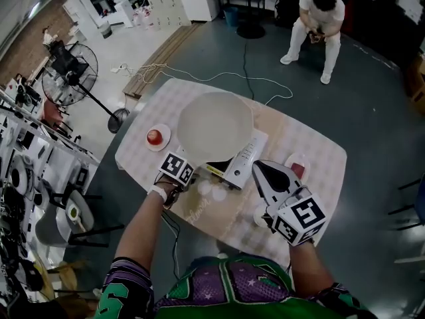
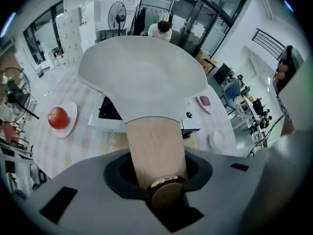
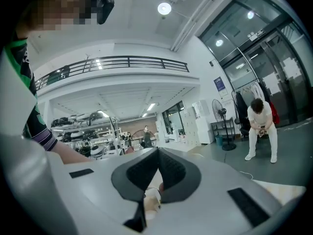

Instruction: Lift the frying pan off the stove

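A white frying pan (image 1: 214, 126) with a light wooden handle (image 2: 155, 146) hangs over the table, above the white single-burner stove (image 1: 244, 157). My left gripper (image 1: 192, 171) is shut on the end of that handle. In the left gripper view the pan (image 2: 142, 77) fills the middle, and the stove's black top (image 2: 108, 110) shows beneath it, apart from the pan. My right gripper (image 1: 260, 168) is raised to the right of the stove, away from the pan. Its jaws meet at the tip (image 3: 157, 153) with nothing between them.
On the checked table (image 1: 319, 151), a plate with a red apple (image 1: 157, 137) lies left of the pan and a small plate with something red (image 1: 298, 168) lies right of the stove. A person (image 1: 317, 25) sits beyond the table. A standing fan (image 1: 70, 72) is at the far left.
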Tool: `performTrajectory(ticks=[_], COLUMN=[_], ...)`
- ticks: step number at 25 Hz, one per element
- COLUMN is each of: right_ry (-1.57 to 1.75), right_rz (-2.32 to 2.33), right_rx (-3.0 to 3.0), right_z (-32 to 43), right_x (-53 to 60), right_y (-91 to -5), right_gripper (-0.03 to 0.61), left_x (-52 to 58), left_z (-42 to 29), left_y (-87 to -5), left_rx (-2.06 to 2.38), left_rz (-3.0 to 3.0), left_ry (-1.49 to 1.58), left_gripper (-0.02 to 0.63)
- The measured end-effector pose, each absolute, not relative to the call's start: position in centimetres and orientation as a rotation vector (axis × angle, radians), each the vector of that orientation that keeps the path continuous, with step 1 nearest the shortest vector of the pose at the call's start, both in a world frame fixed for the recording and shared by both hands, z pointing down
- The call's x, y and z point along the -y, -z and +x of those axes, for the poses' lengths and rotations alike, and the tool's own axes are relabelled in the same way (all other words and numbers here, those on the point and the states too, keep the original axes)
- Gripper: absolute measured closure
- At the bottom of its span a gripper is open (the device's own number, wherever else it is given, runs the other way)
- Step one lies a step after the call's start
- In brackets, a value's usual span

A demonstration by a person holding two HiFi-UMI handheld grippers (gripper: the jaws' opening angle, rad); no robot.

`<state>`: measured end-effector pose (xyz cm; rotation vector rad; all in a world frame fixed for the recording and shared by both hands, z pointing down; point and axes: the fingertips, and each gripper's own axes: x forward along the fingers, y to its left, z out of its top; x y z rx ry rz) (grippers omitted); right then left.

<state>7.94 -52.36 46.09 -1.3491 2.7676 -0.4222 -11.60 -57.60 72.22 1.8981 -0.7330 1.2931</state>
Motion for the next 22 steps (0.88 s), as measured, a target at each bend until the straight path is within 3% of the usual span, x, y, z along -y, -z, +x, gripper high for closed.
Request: performTrajectory(ticks=[9, 22], right_ry=[0.406, 0.339], right_rz=[-1.425, -1.524], right_rx=[-2.773, -2.82], right_z=[8.0, 3.4], right_x=[51.1, 43.9], right_y=[-45.6, -42.1], right_gripper=[0.571, 0.572], left_x=[54.2, 40.9], left_z=[-12.6, -16.3], left_y=[-72.3, -58.6], left_rx=[0.897, 1.164], left_rz=[1.988, 2.331], left_ry=[-1.156, -0.663], left_gripper=[0.459, 0.457])
